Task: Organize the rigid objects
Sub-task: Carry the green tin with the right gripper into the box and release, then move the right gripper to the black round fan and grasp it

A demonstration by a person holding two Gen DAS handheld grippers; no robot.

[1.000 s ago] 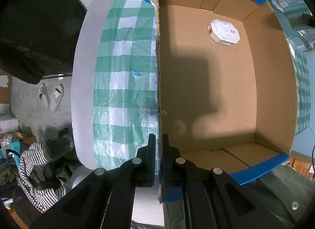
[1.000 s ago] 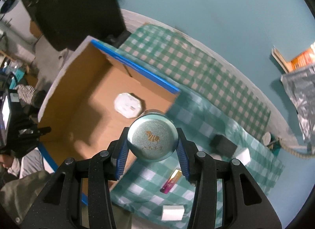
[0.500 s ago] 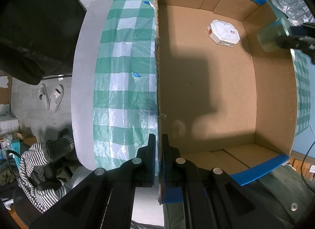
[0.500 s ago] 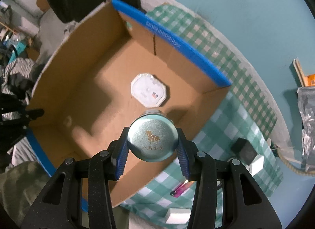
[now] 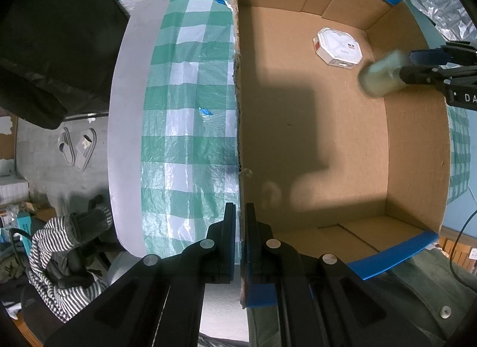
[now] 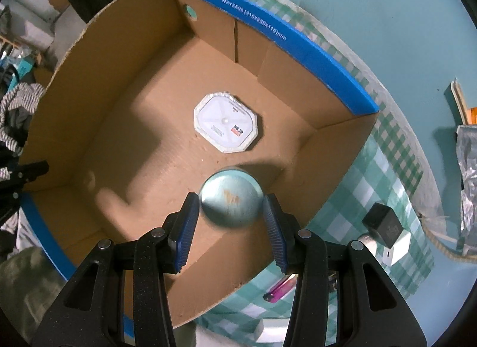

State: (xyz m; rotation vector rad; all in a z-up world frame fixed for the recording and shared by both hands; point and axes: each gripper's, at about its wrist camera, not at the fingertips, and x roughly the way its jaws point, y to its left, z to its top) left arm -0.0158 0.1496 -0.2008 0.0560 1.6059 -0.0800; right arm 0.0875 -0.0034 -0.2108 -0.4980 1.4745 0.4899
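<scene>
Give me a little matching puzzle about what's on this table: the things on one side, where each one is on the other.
Things:
1. round tin
2. white octagonal case
3. pink lighter
4. box wall

Places:
A. on the checked cloth, outside the box
B. flat on the box floor
C. between the fingers of the right claw
D. pinched in the left claw

Pairs: 1-C, 2-B, 3-A, 4-D
</scene>
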